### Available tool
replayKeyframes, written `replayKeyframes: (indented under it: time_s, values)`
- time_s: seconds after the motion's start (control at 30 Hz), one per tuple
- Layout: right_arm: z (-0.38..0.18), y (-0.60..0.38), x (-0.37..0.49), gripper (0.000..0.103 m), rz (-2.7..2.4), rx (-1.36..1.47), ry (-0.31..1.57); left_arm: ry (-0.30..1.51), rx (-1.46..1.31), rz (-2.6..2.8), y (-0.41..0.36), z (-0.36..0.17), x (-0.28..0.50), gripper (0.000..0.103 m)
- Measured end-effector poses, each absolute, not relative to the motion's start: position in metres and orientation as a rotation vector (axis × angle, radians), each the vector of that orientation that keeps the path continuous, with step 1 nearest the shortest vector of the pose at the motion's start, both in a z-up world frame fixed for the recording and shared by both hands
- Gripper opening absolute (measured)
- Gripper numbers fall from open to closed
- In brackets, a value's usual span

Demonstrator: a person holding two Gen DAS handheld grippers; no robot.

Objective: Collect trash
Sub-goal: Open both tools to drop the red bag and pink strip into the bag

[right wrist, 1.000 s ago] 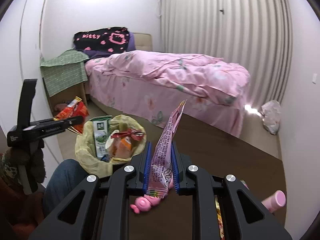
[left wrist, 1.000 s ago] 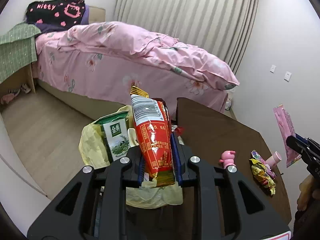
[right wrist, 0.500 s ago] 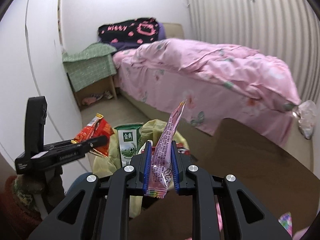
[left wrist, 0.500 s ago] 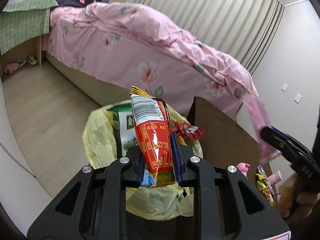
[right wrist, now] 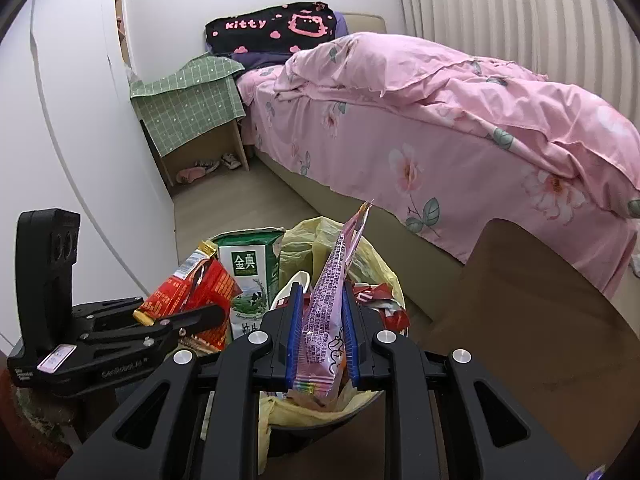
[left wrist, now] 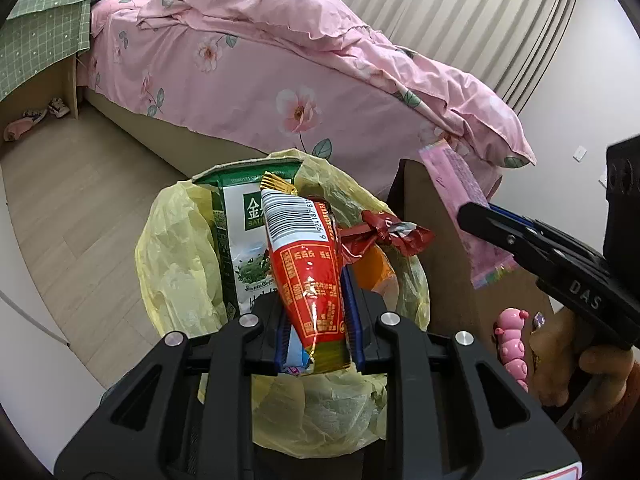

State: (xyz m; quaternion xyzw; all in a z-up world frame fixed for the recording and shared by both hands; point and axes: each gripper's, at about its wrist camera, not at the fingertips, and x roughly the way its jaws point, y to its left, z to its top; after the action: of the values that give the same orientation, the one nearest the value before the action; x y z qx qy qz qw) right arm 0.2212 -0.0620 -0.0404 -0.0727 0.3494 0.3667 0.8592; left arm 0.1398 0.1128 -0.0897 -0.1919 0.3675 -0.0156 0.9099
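Observation:
My left gripper (left wrist: 316,312) is shut on a red snack wrapper (left wrist: 308,264) and holds it over a bin lined with a yellow bag (left wrist: 180,252). My right gripper (right wrist: 322,340) is shut on a pink wrapper (right wrist: 332,304), also above the bin's yellow bag (right wrist: 372,256). The bin holds a green and white milk carton (left wrist: 240,240), a crumpled red wrapper (left wrist: 384,232) and other trash. The right gripper with the pink wrapper (left wrist: 468,216) shows at the right of the left wrist view. The left gripper with the red wrapper (right wrist: 192,292) shows at the left of the right wrist view.
A dark brown table (right wrist: 540,340) stands right of the bin. A pink toy (left wrist: 512,340) lies on it. A bed with a pink floral cover (left wrist: 300,60) runs behind. A small stand under a green cloth (right wrist: 188,108) is at the far left.
Both grippers have moved in over the bin with their wrappers. The right gripper has swung left from the table and now sits close beside the left one.

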Motion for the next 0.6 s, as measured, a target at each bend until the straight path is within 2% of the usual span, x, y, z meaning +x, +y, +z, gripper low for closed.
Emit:
replayKeyframes:
  time_s: [0.27, 0.33, 0.4, 0.43, 0.5, 0.6]
  values:
    - [-0.049, -0.049, 0.232, 0.018, 0.784, -0.162, 0.745, 0.775, -0.396, -0.057, 0.109, -0.097, 0.146, 0.023]
    - [-0.049, -0.049, 0.236, 0.019, 0.780, -0.145, 0.750, 0.776, -0.405, -0.059, 0.110, -0.099, 0.146, 0.028]
    - [-0.050, -0.051, 0.243, 0.019, 0.785, -0.103, 0.772, 0.769, -0.434, -0.065, 0.113, -0.099, 0.145, 0.042]
    - [-0.051, -0.052, 0.246, 0.020, 0.786, -0.082, 0.787, 0.760, -0.455, -0.068, 0.116, -0.099, 0.143, 0.045]
    - [-0.051, -0.057, 0.250, 0.038, 0.788, -0.025, 0.805, 0.739, -0.487, -0.067, 0.120, -0.098, 0.138, 0.052]
    - [-0.047, -0.070, 0.248, 0.040, 0.776, 0.022, 0.792, 0.717, -0.502, -0.035, 0.125, -0.094, 0.130, 0.052]
